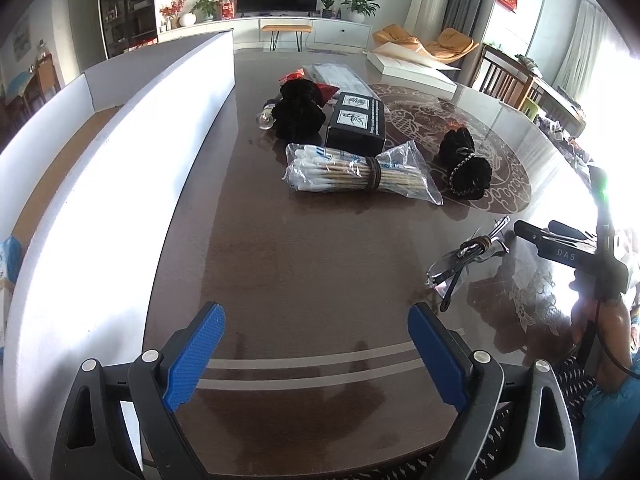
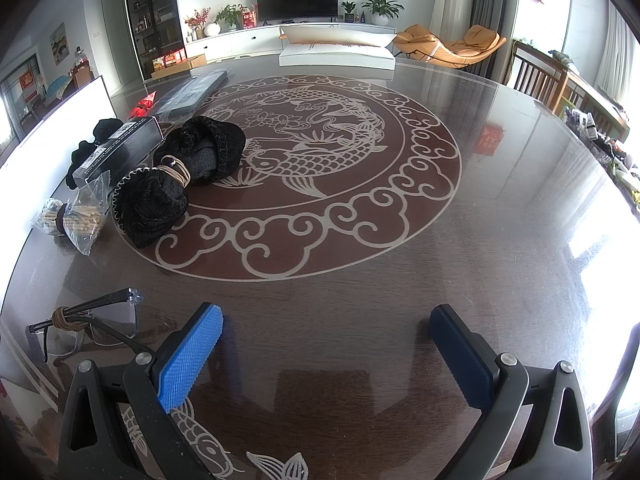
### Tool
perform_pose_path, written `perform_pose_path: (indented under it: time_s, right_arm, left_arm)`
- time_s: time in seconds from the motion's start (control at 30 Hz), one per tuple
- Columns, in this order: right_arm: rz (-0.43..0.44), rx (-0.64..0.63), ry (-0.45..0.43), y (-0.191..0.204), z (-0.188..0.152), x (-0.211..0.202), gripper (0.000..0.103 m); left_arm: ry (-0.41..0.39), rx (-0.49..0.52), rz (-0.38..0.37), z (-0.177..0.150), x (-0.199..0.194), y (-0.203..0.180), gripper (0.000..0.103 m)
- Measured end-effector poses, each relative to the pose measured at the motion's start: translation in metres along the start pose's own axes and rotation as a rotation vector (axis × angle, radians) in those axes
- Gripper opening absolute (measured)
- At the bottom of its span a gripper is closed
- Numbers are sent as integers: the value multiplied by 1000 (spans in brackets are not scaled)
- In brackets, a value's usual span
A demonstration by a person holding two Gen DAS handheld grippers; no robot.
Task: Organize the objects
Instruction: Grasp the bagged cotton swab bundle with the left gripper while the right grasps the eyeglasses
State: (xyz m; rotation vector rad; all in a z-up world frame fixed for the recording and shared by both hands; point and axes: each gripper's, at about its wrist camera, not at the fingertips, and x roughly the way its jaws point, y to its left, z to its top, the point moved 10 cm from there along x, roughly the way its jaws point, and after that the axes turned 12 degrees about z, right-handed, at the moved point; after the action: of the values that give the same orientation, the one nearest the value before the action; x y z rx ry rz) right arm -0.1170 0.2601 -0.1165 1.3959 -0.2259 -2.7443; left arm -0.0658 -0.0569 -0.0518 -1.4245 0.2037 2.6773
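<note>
A bag of cotton swabs (image 1: pixel 352 170) lies mid-table, with a black box (image 1: pixel 356 122) and a black cloth bundle (image 1: pixel 298 110) behind it. A second black bundle tied with cord (image 1: pixel 466 166) lies to the right; it also shows in the right wrist view (image 2: pixel 176 178). Folded glasses bound with a band (image 1: pixel 460 262) lie near the right gripper's body; they also show in the right wrist view (image 2: pixel 86 322). My left gripper (image 1: pixel 316 354) is open and empty above the table's near edge. My right gripper (image 2: pixel 326 356) is open and empty, just right of the glasses.
A long white open box (image 1: pixel 132 168) runs along the table's left side. A flat white box (image 2: pixel 338 54) lies at the far edge. A plastic sleeve (image 2: pixel 190 92) and a red packet (image 2: pixel 144 106) lie behind the black items. Wooden chairs (image 2: pixel 538 80) stand at right.
</note>
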Motion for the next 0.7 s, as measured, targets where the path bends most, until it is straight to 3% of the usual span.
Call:
perform_pose_path:
  time_s: [0.2,0.3,0.47,0.6,0.67,0.7]
  right_arm:
    - [0,0,0,0,0,0,103]
    - [0,0,0,0,0,0,103]
    - [-1,0,0,0,0,0,103]
    - [-1,0,0,0,0,0,103]
    - [0,0,0,0,0,0,103]
    - [0,-1,0,0,0,1,103]
  left_arm:
    - [-15,77,12,22,7,-12,93]
    - [-80,166,64,49,9,-23,93]
    - [-102,411,80,89,41,-59,93]
    - [-88,648,120,91,80,-90,97]
    - [-119,631,88,99,79,-94,92]
    - [-79,595,55,98,81,-93,64]
